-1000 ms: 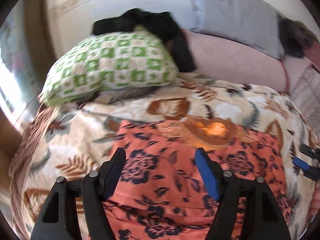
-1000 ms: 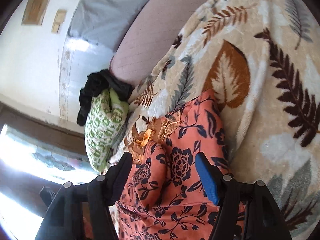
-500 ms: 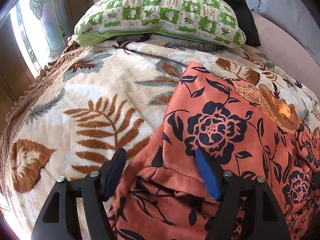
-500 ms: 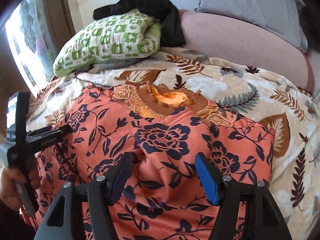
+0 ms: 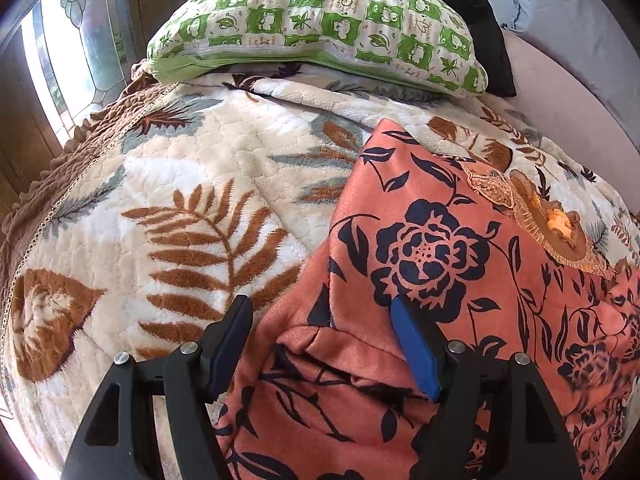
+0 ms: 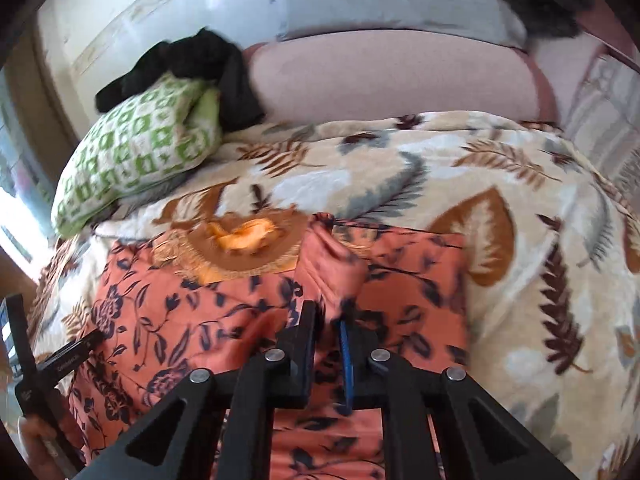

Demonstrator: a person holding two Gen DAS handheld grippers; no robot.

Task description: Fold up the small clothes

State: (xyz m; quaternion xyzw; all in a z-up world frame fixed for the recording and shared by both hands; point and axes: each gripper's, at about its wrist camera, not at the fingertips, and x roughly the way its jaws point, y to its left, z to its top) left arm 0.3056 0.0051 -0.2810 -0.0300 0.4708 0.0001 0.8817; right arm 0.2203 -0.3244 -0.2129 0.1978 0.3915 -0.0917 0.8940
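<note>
Leaf-print blanket bears the orange dress; right gripper apparently pinches it, left gripper gapes, lettering unreadable.

text: small white print | on: left tongs handle | unreadable

One orange floral garment, one green checked pillow at twelve o'clock, one leaf-patterned blanket, one black cloth, two grippers.
</note>
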